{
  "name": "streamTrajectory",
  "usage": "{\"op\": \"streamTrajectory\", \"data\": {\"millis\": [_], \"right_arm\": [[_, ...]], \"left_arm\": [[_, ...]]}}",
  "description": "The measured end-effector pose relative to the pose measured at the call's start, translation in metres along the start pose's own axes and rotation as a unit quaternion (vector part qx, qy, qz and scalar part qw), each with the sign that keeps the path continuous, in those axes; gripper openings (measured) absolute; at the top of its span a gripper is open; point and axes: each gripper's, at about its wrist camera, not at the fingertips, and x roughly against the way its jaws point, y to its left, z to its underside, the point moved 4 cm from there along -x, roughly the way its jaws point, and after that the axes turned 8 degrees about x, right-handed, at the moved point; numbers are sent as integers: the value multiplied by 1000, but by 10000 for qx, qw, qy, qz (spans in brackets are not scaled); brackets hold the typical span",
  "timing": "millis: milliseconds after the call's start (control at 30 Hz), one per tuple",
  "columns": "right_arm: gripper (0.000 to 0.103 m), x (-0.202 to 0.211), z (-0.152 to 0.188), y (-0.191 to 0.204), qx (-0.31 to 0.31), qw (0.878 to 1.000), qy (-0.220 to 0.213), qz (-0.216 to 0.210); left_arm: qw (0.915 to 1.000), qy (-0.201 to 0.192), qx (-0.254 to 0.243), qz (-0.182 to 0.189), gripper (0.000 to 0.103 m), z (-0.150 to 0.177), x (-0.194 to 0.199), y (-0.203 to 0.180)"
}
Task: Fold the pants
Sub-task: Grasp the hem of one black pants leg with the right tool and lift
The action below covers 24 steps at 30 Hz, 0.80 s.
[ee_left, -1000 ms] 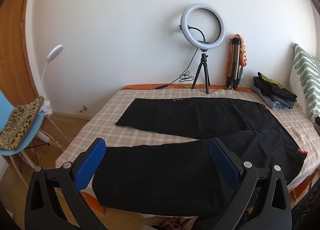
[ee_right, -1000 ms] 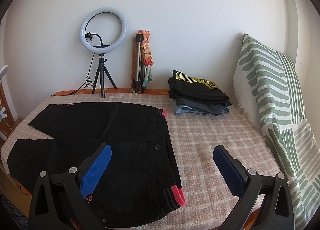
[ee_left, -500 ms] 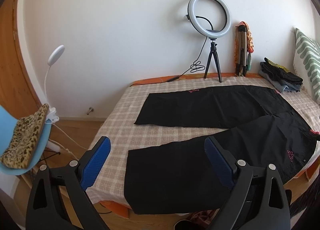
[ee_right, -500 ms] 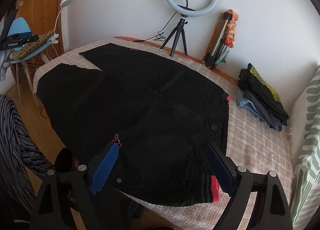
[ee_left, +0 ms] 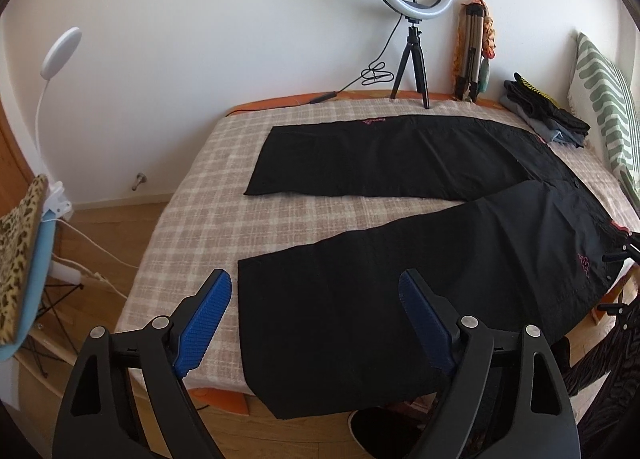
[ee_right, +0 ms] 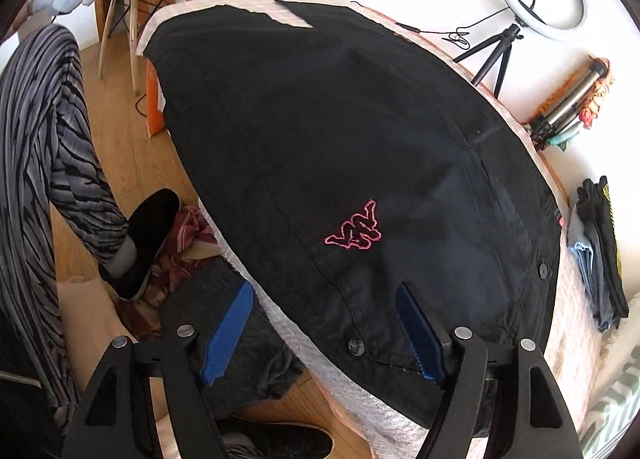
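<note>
Black pants (ee_left: 400, 243) lie spread flat on the checked bed cover (ee_left: 224, 195), legs apart and pointing left, waist at the right. My left gripper (ee_left: 316, 319) is open and empty, hovering above the hem of the near leg at the bed's front edge. My right gripper (ee_right: 324, 335) is open and empty, close above the waistband corner of the pants (ee_right: 340, 131) near the pink logo (ee_right: 354, 229) and a snap button (ee_right: 355, 347).
A ring light on a tripod (ee_left: 412, 7) and a folded tripod (ee_left: 472, 51) stand at the wall. Folded clothes (ee_left: 548, 115) and a striped pillow (ee_left: 608, 99) lie at the bed's right end. A blue chair (ee_left: 24, 259) stands left. The person's legs and shoes (ee_right: 148, 239) are by the bed.
Both grippers have moved down and closer to the bed. The left now looks over the near leg's hem; the right has dropped to the waistband near the logo.
</note>
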Motion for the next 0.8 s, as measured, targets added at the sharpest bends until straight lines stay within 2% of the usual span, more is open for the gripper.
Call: {"op": "streamTrajectory", "data": {"millis": [167, 233, 267, 367, 533, 633, 733, 800], "right_arm": [[76, -15, -5, 15, 500, 9974, 157, 499], [68, -17, -7, 19, 622, 9956, 184, 675], [60, -19, -8, 20, 652, 9952, 205, 697], [43, -19, -11, 16, 602, 9972, 240, 383], [33, -11, -14, 7, 566, 9981, 241, 103], [20, -2, -17, 1, 368, 9991, 163, -151], [16, 8, -23, -11, 121, 9991, 37, -416], [11, 11, -29, -19, -13, 9986, 3, -527]], "left_arm": [[9992, 227, -337, -9, 81, 15, -13, -5], [9990, 285, -348, 42, 79, 19, -15, -4], [9989, 312, -330, 106, 78, 22, -17, -3], [9984, 390, -352, 229, 77, 27, -24, -6], [9966, 465, -572, 355, 77, 37, -31, -19], [9958, 503, -642, 408, 77, 41, -33, -24], [9951, 557, -731, 372, 77, 44, -37, -27], [9947, 564, -722, 475, 77, 46, -37, -29]]}}
